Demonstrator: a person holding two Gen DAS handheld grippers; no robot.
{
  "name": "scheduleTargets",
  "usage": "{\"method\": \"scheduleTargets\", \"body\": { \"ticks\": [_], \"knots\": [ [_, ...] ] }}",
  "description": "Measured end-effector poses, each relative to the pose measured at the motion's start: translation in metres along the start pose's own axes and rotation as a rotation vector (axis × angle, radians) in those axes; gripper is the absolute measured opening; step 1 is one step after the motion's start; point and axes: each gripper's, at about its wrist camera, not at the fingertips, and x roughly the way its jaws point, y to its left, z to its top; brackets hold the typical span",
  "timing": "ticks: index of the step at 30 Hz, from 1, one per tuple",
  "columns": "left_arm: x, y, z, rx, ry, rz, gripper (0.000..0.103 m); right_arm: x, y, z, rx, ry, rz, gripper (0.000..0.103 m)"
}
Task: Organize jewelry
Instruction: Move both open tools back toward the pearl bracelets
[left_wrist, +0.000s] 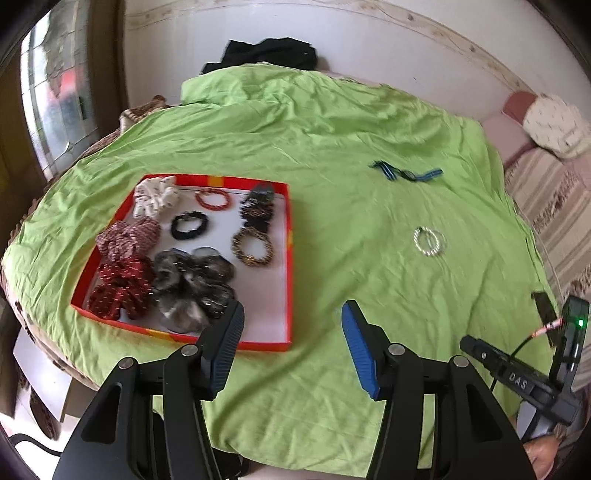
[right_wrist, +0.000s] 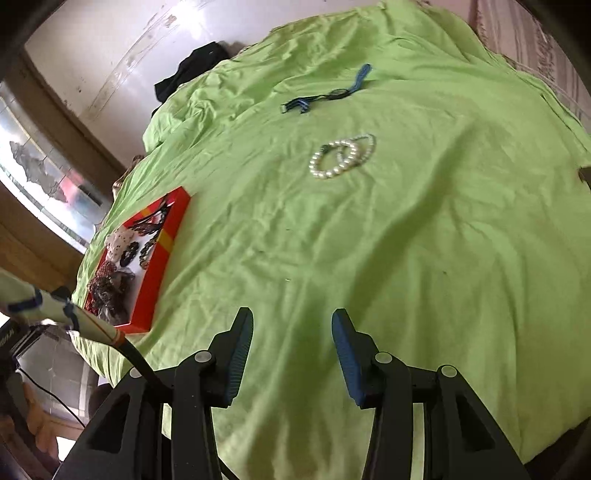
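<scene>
Green sheet (left_wrist: 332, 155) wrinkled, spread over the bed; black cloth (left_wrist: 269, 51) bunched at its far edge. Red tray (left_wrist: 290, 258) toward the sheet's left edge holds scrunchies and beaded bracelets. Pearl bracelets (right_wrist: 341, 155), two overlapping white loops, lie on open sheet toward its right side; blue strap (right_wrist: 325, 96) beyond them. Nothing between them and the grippers. Left gripper (left_wrist: 291, 328) and right gripper (right_wrist: 291, 332): jaws apart, empty
</scene>
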Motion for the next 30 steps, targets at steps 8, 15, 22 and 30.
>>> {"method": "scheduleTargets", "body": {
  "ticks": [8, 15, 22, 30],
  "knots": [
    [0.015, -0.033, -0.006, 0.085, 0.034, 0.013, 0.054, 0.002, -0.024, 0.0, 0.049, -0.015, -0.012, 0.05],
    [0.039, -0.057, 0.005, 0.135, 0.084, -0.019, 0.055, 0.005, -0.049, 0.006, 0.083, -0.04, -0.054, 0.053],
    [0.089, -0.094, 0.034, 0.133, 0.134, -0.078, 0.054, 0.009, -0.071, 0.025, 0.09, -0.059, -0.101, 0.053],
    [0.182, -0.141, 0.078, 0.146, 0.214, -0.192, 0.045, 0.03, -0.087, 0.087, 0.006, -0.069, -0.163, 0.053]
  ]
}}
